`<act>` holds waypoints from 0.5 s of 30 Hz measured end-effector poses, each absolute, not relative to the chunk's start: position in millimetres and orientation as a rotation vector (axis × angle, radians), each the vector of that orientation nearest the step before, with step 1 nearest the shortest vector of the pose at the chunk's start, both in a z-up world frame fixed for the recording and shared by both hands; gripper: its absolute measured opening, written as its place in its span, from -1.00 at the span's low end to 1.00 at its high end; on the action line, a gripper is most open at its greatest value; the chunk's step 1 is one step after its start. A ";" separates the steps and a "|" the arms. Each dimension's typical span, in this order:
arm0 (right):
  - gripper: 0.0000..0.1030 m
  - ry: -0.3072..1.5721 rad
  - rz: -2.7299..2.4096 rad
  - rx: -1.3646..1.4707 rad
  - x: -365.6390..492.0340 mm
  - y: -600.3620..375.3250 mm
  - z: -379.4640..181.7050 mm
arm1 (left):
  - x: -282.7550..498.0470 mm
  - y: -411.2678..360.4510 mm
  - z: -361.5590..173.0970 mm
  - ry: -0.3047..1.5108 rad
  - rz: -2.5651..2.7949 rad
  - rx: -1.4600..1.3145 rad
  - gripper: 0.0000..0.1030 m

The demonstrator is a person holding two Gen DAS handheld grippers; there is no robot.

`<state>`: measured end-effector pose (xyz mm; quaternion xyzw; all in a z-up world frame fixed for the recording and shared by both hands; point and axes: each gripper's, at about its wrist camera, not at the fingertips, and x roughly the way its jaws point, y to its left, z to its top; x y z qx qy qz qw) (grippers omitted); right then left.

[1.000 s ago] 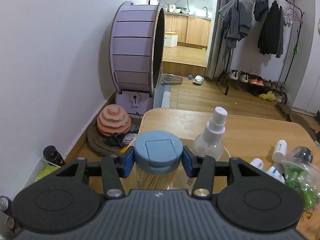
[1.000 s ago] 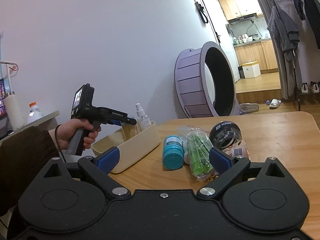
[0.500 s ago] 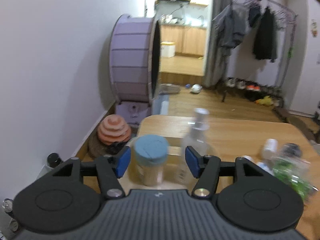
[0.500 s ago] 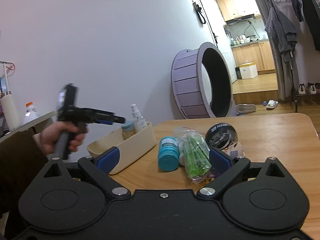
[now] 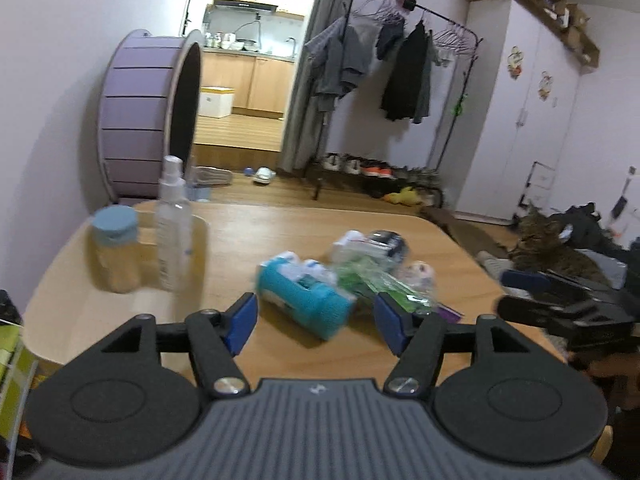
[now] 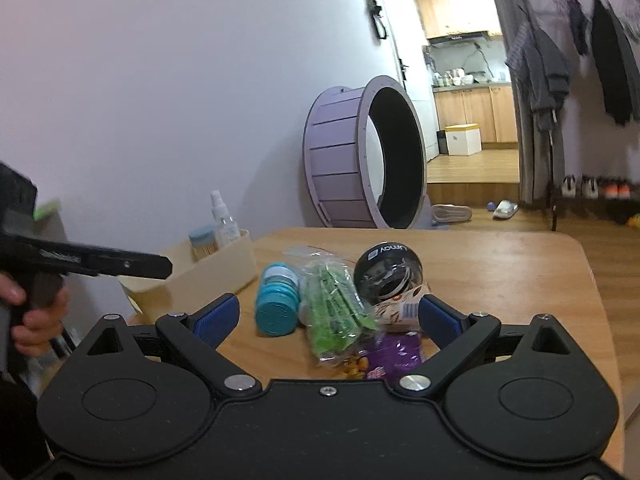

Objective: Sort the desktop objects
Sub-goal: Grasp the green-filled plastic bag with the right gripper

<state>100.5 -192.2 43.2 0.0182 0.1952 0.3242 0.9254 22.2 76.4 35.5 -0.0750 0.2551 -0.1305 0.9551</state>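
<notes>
A cream bin (image 5: pixel 72 304) (image 6: pixel 224 268) stands at the table's left. In it stand a jar with a blue lid (image 5: pixel 114 248) (image 6: pixel 203 242) and a clear spray bottle (image 5: pixel 173 224) (image 6: pixel 224 216). My left gripper (image 5: pixel 316 322) is open and empty, just before a teal container (image 5: pixel 304 294) (image 6: pixel 278 300) lying on its side. My right gripper (image 6: pixel 326 320) is open and empty over a green packet (image 6: pixel 336 312) (image 5: pixel 376 284), with a black ball (image 6: pixel 388 276) behind and a purple packet (image 6: pixel 394 356) below.
The wooden table (image 6: pixel 500 272) ends at the right and far edges. A purple cat wheel (image 6: pixel 360 160) stands on the floor beyond it. A cat (image 5: pixel 556 248) lies to the right. The left gripper's body (image 6: pixel 80 260) shows at the right wrist view's left.
My left gripper let go of the blue-lidded jar in the bin, opened, drew back and swung right toward the teal container. My right gripper moved slightly closer to the pile.
</notes>
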 end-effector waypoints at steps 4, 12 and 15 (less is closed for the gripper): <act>0.70 0.445 0.702 -0.053 113.4 -176.7 40.8 | 20.1 66.7 27.6 0.519 -0.291 -0.153 0.24; 0.49 0.525 0.703 -0.170 140.7 -150.2 25.8 | 9.4 67.9 21.1 0.494 -0.340 -0.173 0.24; 0.49 0.549 0.698 -0.195 151.4 -143.8 18.7 | 6.1 67.9 19.2 0.493 -0.345 -0.161 0.24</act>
